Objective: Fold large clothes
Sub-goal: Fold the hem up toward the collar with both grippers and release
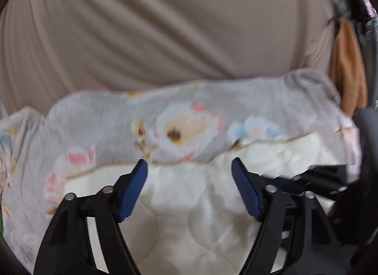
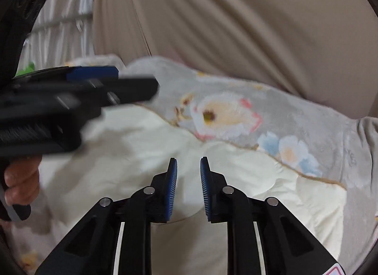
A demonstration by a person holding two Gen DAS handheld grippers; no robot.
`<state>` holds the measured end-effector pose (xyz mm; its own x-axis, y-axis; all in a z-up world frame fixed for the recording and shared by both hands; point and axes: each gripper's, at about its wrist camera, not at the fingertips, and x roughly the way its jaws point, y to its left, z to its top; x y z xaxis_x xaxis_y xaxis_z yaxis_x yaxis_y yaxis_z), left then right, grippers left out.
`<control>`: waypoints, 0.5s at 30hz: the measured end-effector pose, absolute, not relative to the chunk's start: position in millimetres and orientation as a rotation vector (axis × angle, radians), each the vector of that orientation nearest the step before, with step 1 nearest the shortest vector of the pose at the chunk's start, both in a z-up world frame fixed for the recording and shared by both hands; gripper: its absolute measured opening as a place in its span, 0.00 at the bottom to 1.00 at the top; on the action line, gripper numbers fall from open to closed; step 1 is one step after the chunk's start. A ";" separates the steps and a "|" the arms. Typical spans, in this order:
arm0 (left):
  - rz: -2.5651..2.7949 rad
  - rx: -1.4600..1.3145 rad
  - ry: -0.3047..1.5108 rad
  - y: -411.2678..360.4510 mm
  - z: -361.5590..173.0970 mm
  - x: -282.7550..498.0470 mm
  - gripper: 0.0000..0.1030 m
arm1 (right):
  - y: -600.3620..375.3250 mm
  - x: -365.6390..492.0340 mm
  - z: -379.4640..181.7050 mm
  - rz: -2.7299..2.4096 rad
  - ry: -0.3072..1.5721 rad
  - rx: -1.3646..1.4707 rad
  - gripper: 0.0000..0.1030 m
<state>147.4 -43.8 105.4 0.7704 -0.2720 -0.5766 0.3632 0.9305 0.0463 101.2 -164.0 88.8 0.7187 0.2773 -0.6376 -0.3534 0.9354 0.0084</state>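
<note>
The quilt (image 1: 189, 204), grey and flowered on 1 face and cream on the other, is seen lying directly ahead of and below both grippers, in front of a beige curtain (image 1: 153, 26). Its turned-back edge, where the floral face meets the cream lining, runs roughly across both views, from side to side, so the long axis is taken to lie crosswise to the fingers.

The left gripper (image 1: 189, 163) is held wide apart with nothing between its fingers, the tips sitting just at that seam. The right gripper (image 2: 188, 160) is held narrow, with a small gap and no cloth in it, over the cream lining and short of the seam.

The left gripper is judged the nearer to the edge, so a forward reach is called for from the right.
</note>
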 end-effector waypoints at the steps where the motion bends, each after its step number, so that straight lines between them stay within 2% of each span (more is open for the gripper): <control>1: -0.321 0.157 0.636 -40.4 91.8 158.6 0.65 | -168.6 109.7 79.5 0.333 0.717 -0.110 0.16; 5: -0.247 0.094 0.760 -6.6 49.7 195.7 0.65 | -207.8 131.8 57.5 0.275 0.792 -0.006 0.11; 12: -0.190 0.027 0.769 53.6 33.1 206.8 0.66 | -279.4 141.4 40.5 0.128 0.833 0.102 0.10; 14: -0.188 0.027 0.767 61.7 30.7 206.4 0.66 | -292.6 141.1 35.4 0.134 0.841 0.147 0.02; 15: -0.190 0.029 0.765 64.1 29.9 206.4 0.66 | -296.0 141.8 33.5 0.129 0.845 0.160 0.02</control>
<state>206.4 64.1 29.9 0.7051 -0.1607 -0.6906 0.1814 0.9825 -0.0434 141.8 -296.0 33.5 0.6572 0.1765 -0.7328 -0.0495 0.9802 0.1917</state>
